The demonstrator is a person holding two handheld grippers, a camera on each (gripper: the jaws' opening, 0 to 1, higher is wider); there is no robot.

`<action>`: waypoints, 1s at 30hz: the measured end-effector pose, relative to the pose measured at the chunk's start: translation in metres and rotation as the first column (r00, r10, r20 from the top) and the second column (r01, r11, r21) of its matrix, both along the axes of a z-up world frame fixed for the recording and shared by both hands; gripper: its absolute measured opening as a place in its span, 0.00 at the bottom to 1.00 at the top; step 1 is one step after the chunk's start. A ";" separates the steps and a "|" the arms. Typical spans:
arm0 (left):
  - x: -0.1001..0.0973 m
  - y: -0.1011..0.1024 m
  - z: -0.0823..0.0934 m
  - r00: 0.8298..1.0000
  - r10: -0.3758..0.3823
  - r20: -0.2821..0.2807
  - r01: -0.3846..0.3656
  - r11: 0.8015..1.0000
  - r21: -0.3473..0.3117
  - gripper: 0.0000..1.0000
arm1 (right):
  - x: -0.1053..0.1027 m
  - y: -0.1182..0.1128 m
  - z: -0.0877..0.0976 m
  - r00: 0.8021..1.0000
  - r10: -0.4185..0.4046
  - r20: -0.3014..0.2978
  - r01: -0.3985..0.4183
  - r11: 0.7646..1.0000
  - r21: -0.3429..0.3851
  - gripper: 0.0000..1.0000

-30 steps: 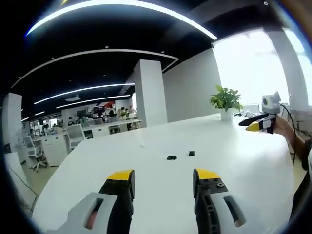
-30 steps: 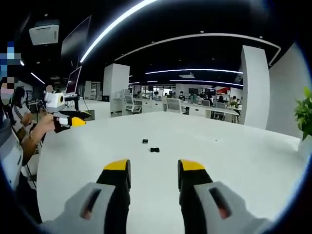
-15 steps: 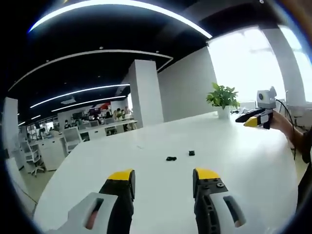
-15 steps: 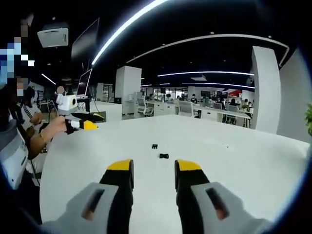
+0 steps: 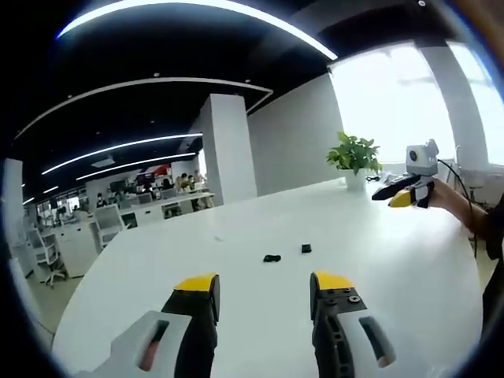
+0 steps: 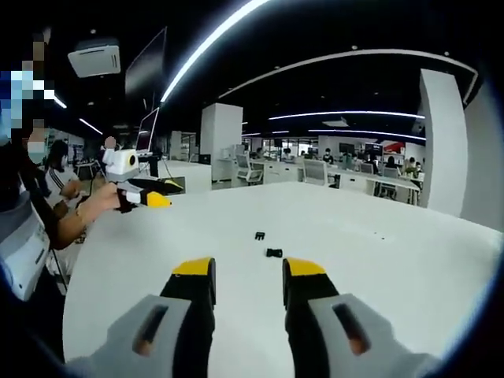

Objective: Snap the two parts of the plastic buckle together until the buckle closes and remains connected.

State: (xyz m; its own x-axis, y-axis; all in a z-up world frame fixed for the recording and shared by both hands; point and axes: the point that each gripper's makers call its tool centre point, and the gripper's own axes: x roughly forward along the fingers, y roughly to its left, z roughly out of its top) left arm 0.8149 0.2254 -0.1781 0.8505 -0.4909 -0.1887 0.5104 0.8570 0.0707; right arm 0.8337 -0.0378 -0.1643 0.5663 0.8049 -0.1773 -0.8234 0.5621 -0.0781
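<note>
Holding nothing, the left gripper (image 5: pixel 263 285) had its yellow-tipped jaws spread apart above the white table (image 5: pixel 409 260), and the right gripper (image 6: pixel 239 270) was spread the same way, with nothing between its jaws. Out past the jaws lay the two buckle parts, small and black, near each other but not touching (a strip of bare table showed between them): one buckle part (image 5: pixel 272 257) and the other buckle part (image 5: pixel 305 248). Both grippers were well apart from them. By the look of it, no part had been picked up, so grabbing, lining up and snapping were all left to do.
</note>
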 end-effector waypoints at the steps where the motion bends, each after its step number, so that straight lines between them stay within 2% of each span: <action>1: 0.001 -0.001 0.000 1.000 -0.003 -0.001 0.003 1.000 -0.001 0.46 | 0.001 0.000 0.000 1.000 0.006 -0.006 -0.006 1.000 0.002 0.33; 8: 0.006 -0.005 -0.002 1.000 -0.023 -0.004 0.024 1.000 0.009 0.46 | 0.010 0.004 -0.003 0.999 0.031 0.006 -0.031 0.999 -0.020 0.33; 14: 0.011 -0.011 -0.004 0.999 -0.040 -0.009 0.040 0.999 0.029 0.46 | 0.011 0.015 -0.004 0.996 0.093 0.013 -0.093 0.996 -0.015 0.33; 19: 0.016 -0.017 -0.004 0.998 -0.060 -0.009 0.060 0.998 0.015 0.46 | 0.016 0.019 -0.007 0.994 0.111 0.016 -0.110 0.993 -0.034 0.32; 30: 0.027 -0.020 -0.007 0.997 -0.077 -0.007 0.077 0.996 0.055 0.45 | 0.030 0.027 -0.016 0.992 0.128 0.007 -0.128 0.990 -0.054 0.31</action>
